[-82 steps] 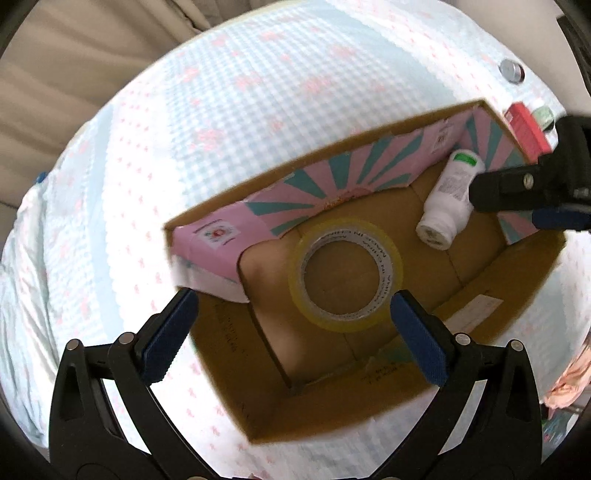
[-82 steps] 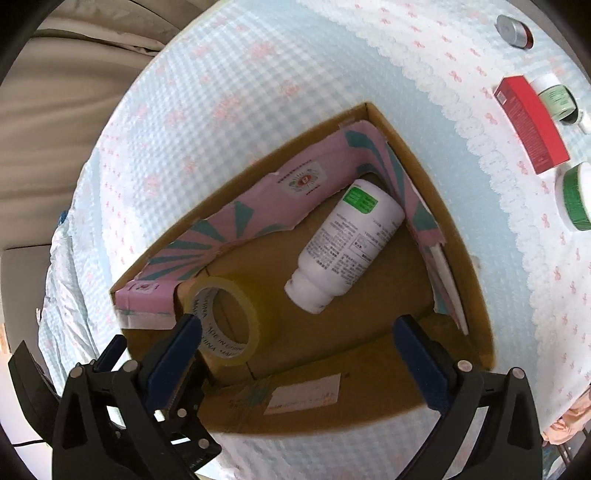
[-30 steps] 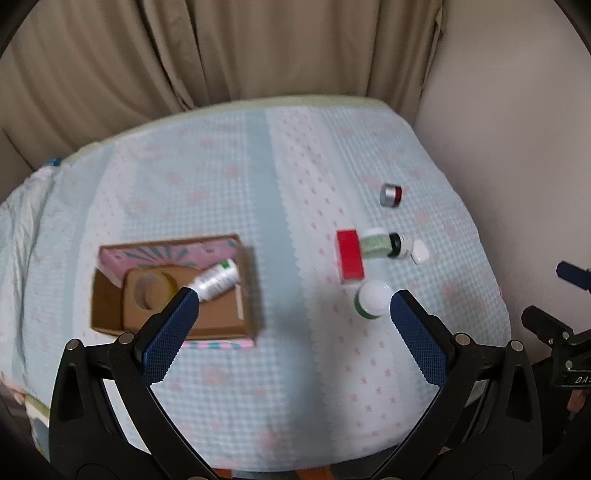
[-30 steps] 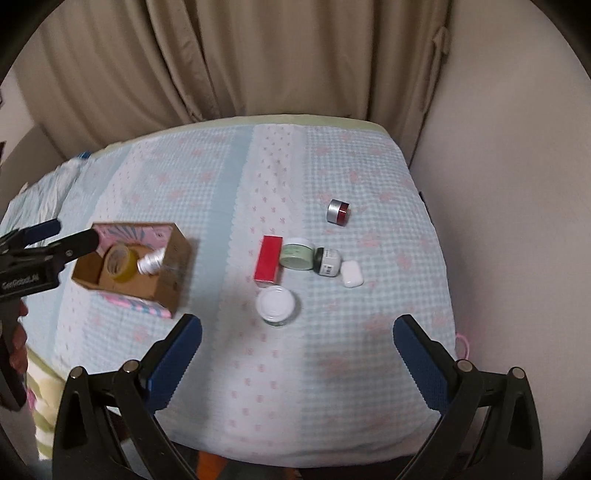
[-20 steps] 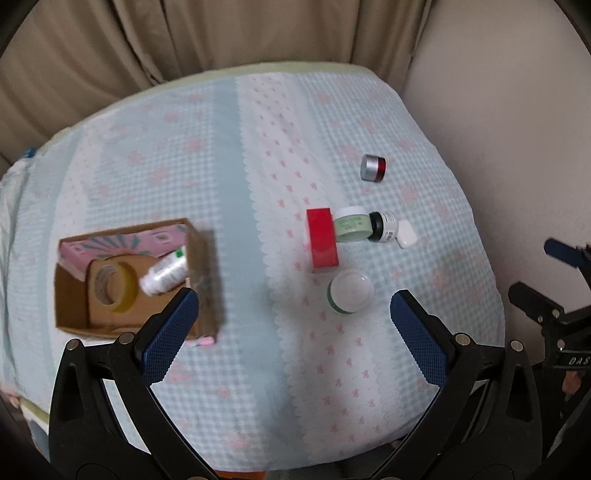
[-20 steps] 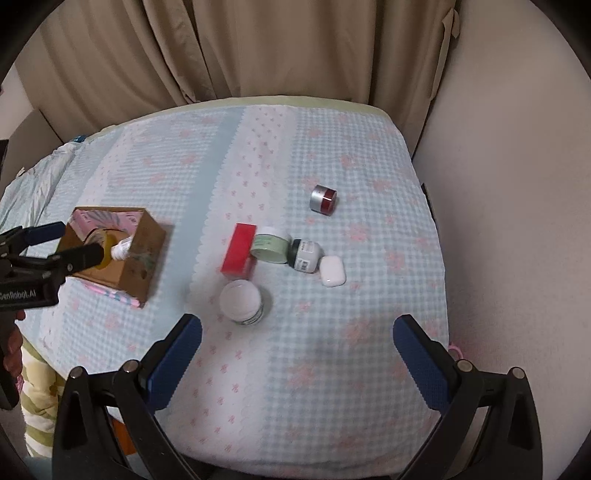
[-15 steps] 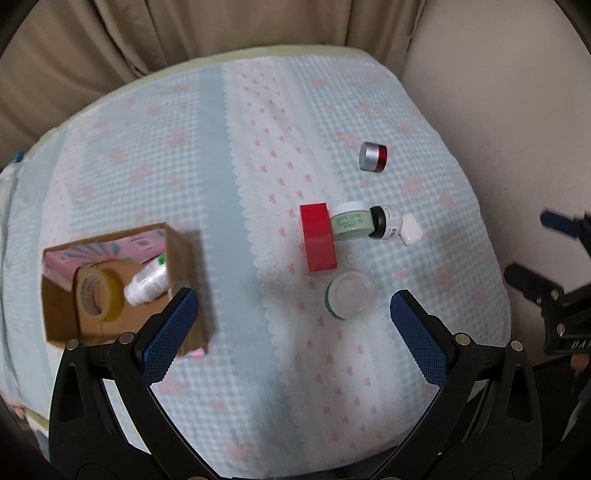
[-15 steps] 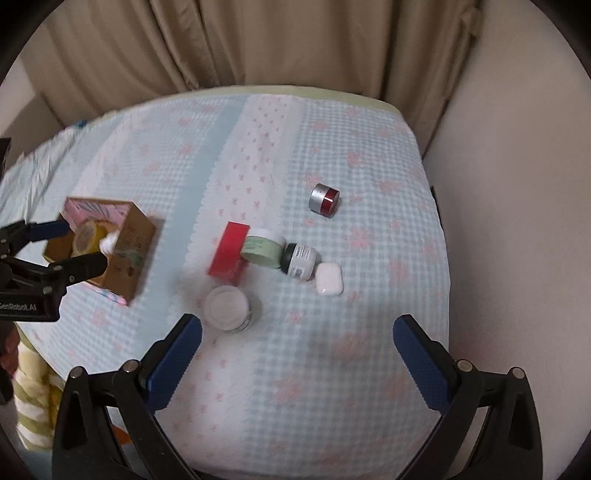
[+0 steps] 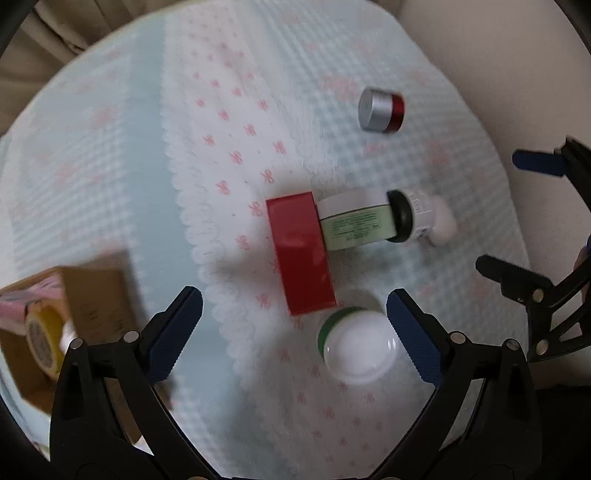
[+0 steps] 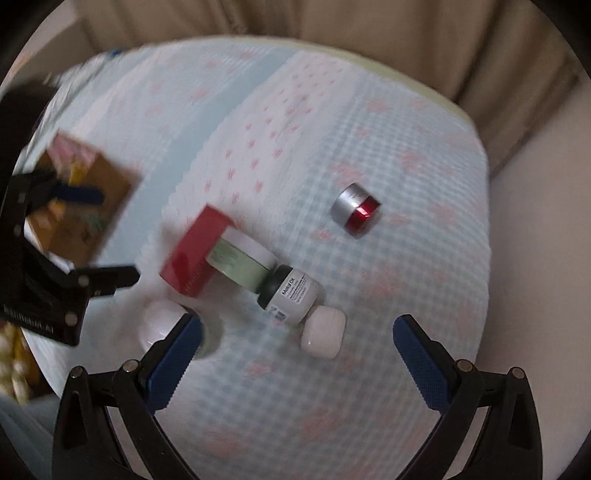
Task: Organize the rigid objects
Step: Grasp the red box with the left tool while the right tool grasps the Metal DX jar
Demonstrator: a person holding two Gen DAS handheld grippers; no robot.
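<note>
My left gripper (image 9: 295, 325) is open and empty above a red box (image 9: 301, 254) and a white-lidded green jar (image 9: 356, 347). A pale green jar (image 9: 354, 223), a black-capped white bottle (image 9: 413, 218) and a small white case (image 9: 443, 225) lie in a row beside the box. A silver and red jar (image 9: 380, 110) lies farther back. My right gripper (image 10: 295, 347) is open and empty, above the white case (image 10: 323, 332) and the bottle (image 10: 291, 293). The red box (image 10: 195, 254) shows at its left.
A cardboard box (image 9: 74, 314) holding a tape roll (image 9: 42, 343) and a bottle sits at the left on the checked cloth (image 9: 147, 129). Curtains (image 10: 332, 26) hang behind the table and a wall (image 10: 535, 221) stands at the right. The cloth edge runs close to the grippers.
Both grippers have left the cardboard box, pulled up and back, then come down toward the cluster of jars at the right. Both stay open and empty.
</note>
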